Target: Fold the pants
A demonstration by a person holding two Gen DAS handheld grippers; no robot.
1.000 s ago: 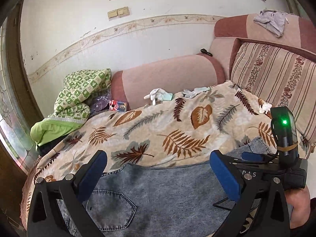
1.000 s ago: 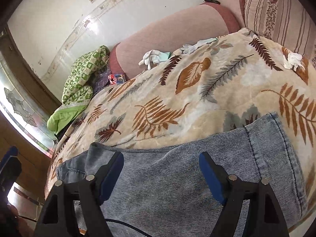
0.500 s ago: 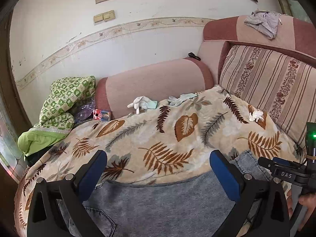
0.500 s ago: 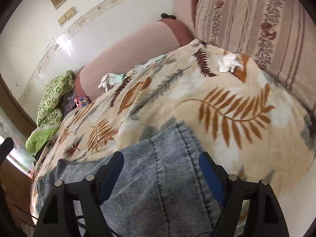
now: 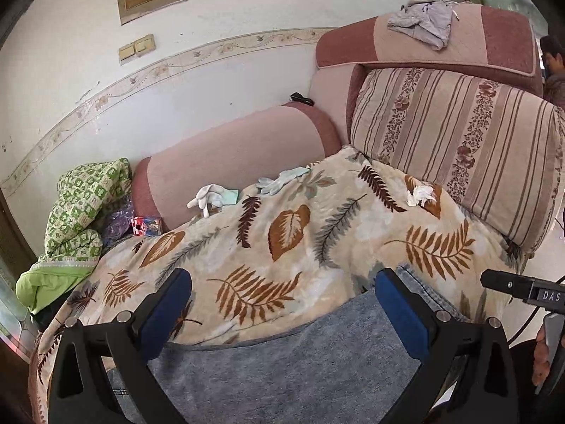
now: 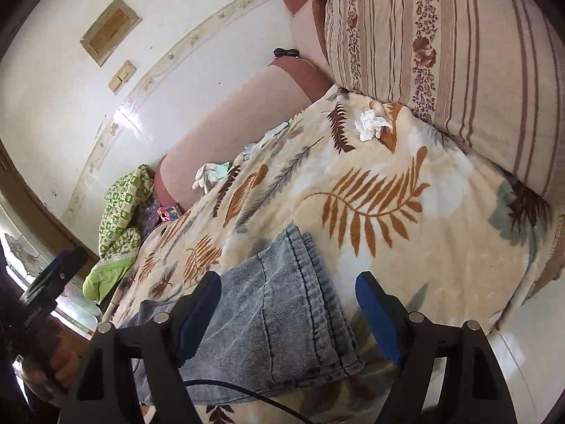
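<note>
Grey-blue denim pants lie flat along the near edge of a sofa seat covered by a leaf-print blanket. In the right wrist view the pants' hemmed leg ends lie stacked on the blanket. My left gripper is open and empty, above the middle of the pants. My right gripper is open and empty, above the leg ends. Neither touches the cloth.
White gloves and a crumpled tissue lie on the blanket. A striped cushion stands at the right. A green quilt is bundled at the left. A grey cloth lies on the sofa back.
Both grippers have drawn back and shifted right along the pants. The right gripper now looks at the leg ends instead of the mid-leg. Both stay open.
</note>
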